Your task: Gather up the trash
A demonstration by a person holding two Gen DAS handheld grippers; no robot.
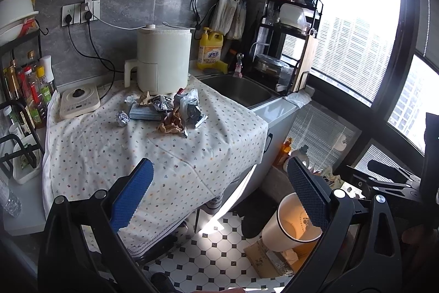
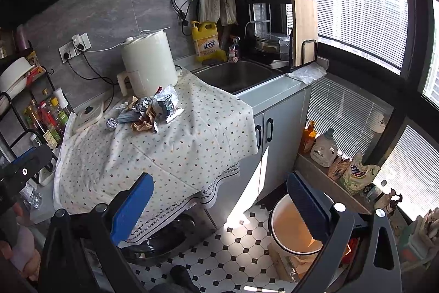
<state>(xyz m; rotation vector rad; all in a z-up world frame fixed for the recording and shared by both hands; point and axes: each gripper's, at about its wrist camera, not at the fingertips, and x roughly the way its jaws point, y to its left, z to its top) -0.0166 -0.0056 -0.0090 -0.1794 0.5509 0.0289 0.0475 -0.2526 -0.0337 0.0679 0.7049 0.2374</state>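
A heap of trash lies on the dotted tablecloth, in front of the white appliance: crumpled brown paper, silver wrappers and a foil ball. The same trash heap shows in the right wrist view with its foil ball. A white bin stands on the tiled floor to the right, also seen as the bin from the right wrist. My left gripper hangs open above the table's near edge. My right gripper is open too, holding nothing.
A white air-fryer-like appliance, an induction hob and a bottle rack line the back and left. The sink and a dish rack sit right. Detergent bottles stand on the window ledge. Cardboard lies under the bin.
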